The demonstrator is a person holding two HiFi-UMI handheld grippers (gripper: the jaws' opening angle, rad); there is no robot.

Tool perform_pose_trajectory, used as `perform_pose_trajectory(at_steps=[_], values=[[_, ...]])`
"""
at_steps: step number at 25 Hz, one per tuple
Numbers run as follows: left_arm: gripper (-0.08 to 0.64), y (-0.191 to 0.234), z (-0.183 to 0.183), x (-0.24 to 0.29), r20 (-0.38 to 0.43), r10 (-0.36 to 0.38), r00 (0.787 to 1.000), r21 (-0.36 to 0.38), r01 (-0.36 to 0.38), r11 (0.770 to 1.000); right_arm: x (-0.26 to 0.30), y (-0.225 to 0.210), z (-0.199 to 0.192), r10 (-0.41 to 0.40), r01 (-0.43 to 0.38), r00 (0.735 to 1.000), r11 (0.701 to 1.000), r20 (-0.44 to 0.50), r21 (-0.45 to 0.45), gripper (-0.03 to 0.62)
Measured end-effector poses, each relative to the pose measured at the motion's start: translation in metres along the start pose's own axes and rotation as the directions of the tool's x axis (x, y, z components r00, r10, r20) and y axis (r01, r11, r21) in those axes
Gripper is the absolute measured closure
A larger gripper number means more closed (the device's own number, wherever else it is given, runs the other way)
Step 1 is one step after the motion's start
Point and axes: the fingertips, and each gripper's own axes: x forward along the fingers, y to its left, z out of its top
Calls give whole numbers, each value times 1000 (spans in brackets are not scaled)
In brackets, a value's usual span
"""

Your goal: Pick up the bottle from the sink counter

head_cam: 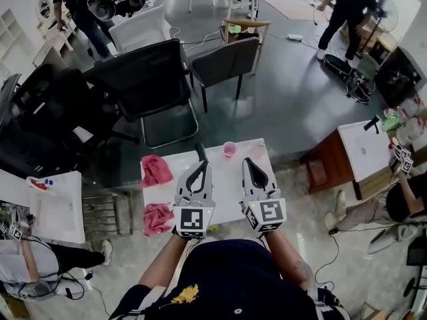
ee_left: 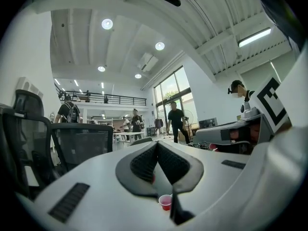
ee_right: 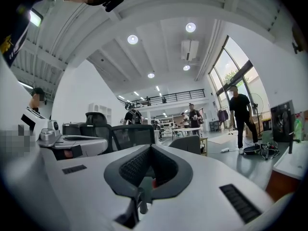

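Left gripper [head_cam: 200, 167] and right gripper [head_cam: 249, 164] are both closed, empty, over the white table [head_cam: 227, 189]; a pink cup [head_cam: 229, 149] sits ahead, a pink cloth [head_cam: 156, 171] at centre left.

text: none readable | labels, signs: none seen, possibly too small

We see a white tabletop [head_cam: 227, 179] with a pink cloth [head_cam: 156, 171] near its far left corner and a second pink cloth [head_cam: 158, 217] at its near left edge. A small pink cup [head_cam: 229, 149] stands by the far edge. Beyond are a black office chair [head_cam: 150, 79], a dark side chair [head_cam: 225, 60] and, well behind, a person in black [head_cam: 347, 5].
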Motion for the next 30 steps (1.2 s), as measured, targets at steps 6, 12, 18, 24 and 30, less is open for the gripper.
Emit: perform_pose_trajectory(at_steps=[6,12,18,24,30], values=[[541,20,-9,9,12,-25,1000,-36,26,999,21,11,-6,-18,18,999,1000,-30,-7,566],[541,31,-17,20,25,-57,998,-89,59,994,38,14,-7,-52,51,998,999,-37,-14,566],[541,31,-33,44,-13,-98,995,-95,96,991,45,-8,-10,-112,112,993,994,-37,-7,566],[541,23,-49,80,-50,-102,994,-112,96,989,55,-51,-21,-153,153,987,988,-47,-5,566],[541,8,-72,105,-95,-70,993,-166,53,985,56,-93,-41,-168,169,982,986,-83,-5,566]])
